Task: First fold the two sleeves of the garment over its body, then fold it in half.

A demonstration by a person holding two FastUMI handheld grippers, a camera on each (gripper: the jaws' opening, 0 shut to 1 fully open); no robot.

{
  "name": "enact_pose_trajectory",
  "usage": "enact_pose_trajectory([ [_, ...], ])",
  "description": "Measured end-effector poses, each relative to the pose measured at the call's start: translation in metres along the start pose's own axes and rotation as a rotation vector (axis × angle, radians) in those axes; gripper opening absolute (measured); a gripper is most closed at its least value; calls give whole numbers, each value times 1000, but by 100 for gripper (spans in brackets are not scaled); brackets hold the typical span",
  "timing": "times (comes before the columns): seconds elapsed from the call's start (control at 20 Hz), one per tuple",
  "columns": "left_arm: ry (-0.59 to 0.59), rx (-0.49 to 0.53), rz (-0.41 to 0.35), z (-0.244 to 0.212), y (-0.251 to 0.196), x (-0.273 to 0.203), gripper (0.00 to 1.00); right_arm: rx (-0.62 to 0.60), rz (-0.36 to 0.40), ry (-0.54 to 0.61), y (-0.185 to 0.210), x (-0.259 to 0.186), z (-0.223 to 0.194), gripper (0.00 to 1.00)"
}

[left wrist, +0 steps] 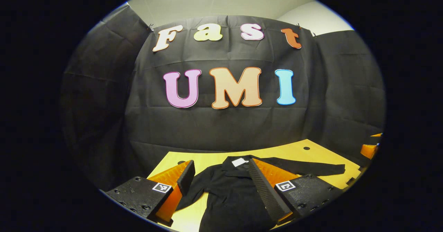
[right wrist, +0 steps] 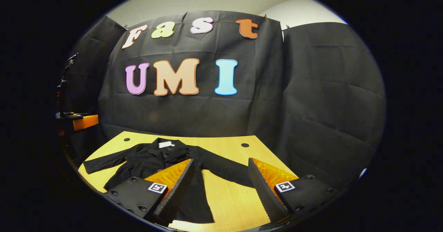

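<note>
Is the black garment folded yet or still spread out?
Spread out: the garment lies flat on the table, both sleeves stretched sideways, neither folded over.

No legible text on any object. Small white tag (left wrist: 239, 162) at the garment (left wrist: 235, 194) collar: blank at this resolution. Square black-and-white marker tiles (right wrist: 157, 187) on the hand-held gripper bodies carry coded patterns, not readable characters.

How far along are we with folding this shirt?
Nothing looks folded yet. The black shirt lies spread on the wooden table, both sleeves out. The left gripper and right gripper hover open above it, holding nothing. Both sleeve folds and the halving remain.
</note>
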State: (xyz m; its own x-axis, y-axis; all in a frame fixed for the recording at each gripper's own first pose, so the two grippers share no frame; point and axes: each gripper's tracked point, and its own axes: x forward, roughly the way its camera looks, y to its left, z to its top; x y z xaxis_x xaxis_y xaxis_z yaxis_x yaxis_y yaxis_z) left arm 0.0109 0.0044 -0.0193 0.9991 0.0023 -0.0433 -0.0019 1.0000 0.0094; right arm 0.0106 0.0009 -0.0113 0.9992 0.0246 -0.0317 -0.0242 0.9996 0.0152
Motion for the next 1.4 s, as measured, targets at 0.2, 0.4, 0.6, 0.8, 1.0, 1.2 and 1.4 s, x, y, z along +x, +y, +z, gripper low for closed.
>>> enact_pose_trajectory([
  [0.2,11,4,-1,-4,-2,5,97,6,-24,20,-8,3,-4,98],
  [0.4,7,11,-1,-2,-5,6,97,16,-23,15,-10,6,-1,97],
  [0.6,-14,19,22,5,-2,2,97,21,-25,11,-15,9,-1,97],
  [0.8,-35,10,75,7,11,-6,97,24,-36,12,-24,15,-4,97],
  [1.0,0,-6,127,-6,27,-17,97,31,-57,7,-40,25,-4,98],
  [1.2,10,19,218,-10,50,-24,97,19,-92,23,-68,46,-14,98],
  [1.4,25,41,279,-14,66,-33,97,51,-104,80,-99,80,-38,98],
])
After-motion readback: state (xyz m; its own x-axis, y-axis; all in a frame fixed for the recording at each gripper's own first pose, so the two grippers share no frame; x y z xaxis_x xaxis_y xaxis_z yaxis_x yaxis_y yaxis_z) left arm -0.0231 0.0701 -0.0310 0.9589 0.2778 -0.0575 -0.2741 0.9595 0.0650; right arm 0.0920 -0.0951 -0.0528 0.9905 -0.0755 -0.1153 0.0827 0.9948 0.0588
